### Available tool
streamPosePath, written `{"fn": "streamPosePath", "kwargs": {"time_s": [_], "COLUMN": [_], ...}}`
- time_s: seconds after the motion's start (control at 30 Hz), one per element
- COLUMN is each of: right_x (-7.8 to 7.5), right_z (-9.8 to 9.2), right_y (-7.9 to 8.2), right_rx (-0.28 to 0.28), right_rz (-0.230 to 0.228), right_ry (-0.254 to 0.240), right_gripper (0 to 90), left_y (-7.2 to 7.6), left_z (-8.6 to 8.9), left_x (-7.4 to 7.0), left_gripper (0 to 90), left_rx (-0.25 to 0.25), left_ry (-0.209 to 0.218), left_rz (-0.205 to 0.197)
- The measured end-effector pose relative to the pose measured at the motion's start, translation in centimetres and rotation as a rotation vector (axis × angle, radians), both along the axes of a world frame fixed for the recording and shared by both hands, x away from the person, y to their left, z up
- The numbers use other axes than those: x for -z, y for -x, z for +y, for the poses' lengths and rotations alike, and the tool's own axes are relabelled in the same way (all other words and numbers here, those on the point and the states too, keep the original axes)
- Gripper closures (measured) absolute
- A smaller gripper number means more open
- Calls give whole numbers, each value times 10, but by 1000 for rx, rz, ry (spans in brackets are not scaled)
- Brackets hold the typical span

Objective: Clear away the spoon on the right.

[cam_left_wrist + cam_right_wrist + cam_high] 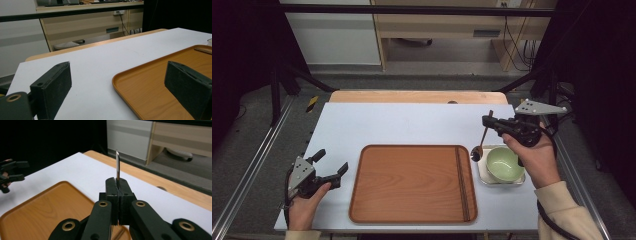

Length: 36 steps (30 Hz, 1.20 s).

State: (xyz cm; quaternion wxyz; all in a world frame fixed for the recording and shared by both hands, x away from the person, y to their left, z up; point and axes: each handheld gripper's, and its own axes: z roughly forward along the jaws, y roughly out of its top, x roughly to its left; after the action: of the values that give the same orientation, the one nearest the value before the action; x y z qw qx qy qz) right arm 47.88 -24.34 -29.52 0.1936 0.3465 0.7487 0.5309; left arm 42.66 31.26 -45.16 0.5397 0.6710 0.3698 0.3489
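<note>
Closest to the person's side, the left hand-held gripper is resting low over the near left part of the white rectangular counter, with its two black jaws standing wide apart and nothing between them. In the left gripper view one padded jaw is sitting over bare counter while the other is hanging over the near corner of the tray. Just beside it, in the middle, the large rectangular wooden tray with rounded corners is lying flat, and a pair of dark slim chopsticks is lying along its right edge.

To the right of the tray, a pale green round ceramic bowl is sitting on a small white square plate.

A little farther back, the right hand-held gripper is hovering above the counter beyond the bowl, its jaws clenched tight on the thin handle of a long dark spoon. The spoon is hanging tilted, handle end up, with its dark bowl end down beside the left edge of the plate; whether it is touching the plate I cannot tell. In the right gripper view, the handle is sticking up between the closed jaws.

Beyond the white surface, a strip of light wooden tabletop is showing along the far edge.
</note>
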Motion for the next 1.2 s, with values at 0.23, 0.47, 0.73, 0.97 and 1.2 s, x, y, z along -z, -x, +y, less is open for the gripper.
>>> {"fn": "streamPosePath", "kwargs": {"time_s": [0.23,0.47,0.73,0.97,1.2], "right_x": [18,33,52,63,67], "right_z": [22,39,54,60,63], "right_y": [3,8,17,24,27], "right_rx": [-52,-101,-153,-183,-200], "right_rz": [38,83,134,158,184], "right_ry": [19,20,39,58,67], "right_gripper": [895,895,895,895,895], "left_y": [0,0,0,1,0], "left_z": [2,3,2,2,2], "left_x": [-2,-2,-2,-2,-2], "left_gripper": [70,70,70,70,70], "left_rx": [-1,-3,-1,-1,2], "left_ry": [17,18,16,18,14], "left_rz": [-5,-3,-4,-5,-5]}}
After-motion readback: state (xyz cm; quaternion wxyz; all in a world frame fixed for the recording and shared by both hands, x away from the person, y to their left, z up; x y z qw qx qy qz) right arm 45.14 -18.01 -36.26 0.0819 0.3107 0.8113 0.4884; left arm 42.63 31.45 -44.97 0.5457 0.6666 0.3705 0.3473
